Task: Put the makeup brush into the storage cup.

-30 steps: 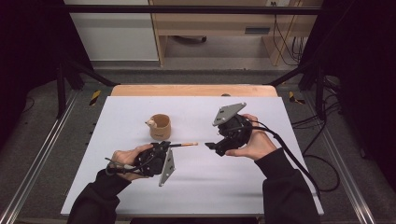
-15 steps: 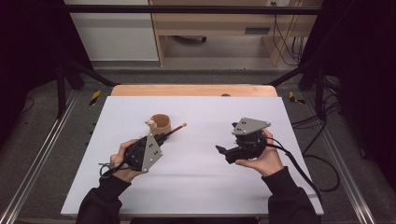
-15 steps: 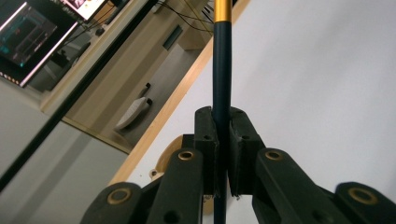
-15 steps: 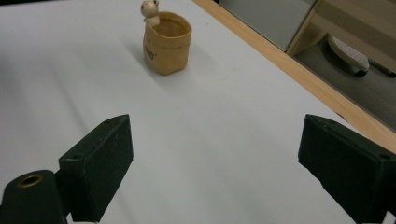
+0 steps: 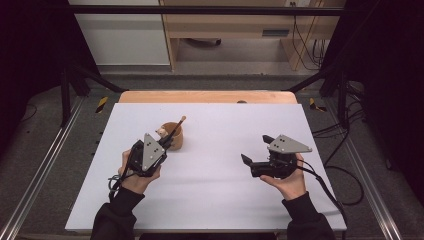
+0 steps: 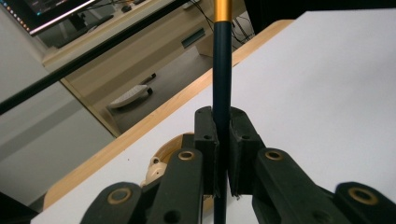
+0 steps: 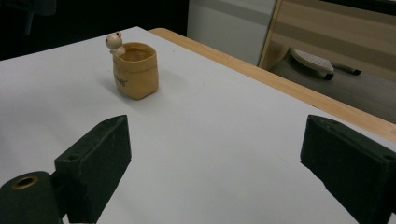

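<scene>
A small tan pot (image 5: 172,134) with a little figure on its rim stands left of the table's middle. My left gripper (image 5: 164,143) sits just in front of it, shut on a dark pen (image 5: 176,128) that slants up over the pot's mouth. In the left gripper view the pen (image 6: 222,70) runs straight up between the closed jaws of my left gripper (image 6: 222,119), with a gold band near the top and the pot (image 6: 159,161) right behind. My right gripper (image 5: 256,149) rests at the right, open and holding nothing. Its view looks across the table between its spread fingers (image 7: 215,154) to the pot (image 7: 135,70).
The white tabletop (image 5: 210,195) has a wooden strip (image 5: 207,96) along its far edge. Metal frame rails run down both sides. Cables (image 5: 345,170) trail off the right side from my right gripper. A wooden shelf unit (image 5: 235,30) stands beyond the table.
Both grippers met at the pen in the middle a second ago. The right one has let go, opened and drawn back right. The left has carried the pen to the pot, tipping it upward.
</scene>
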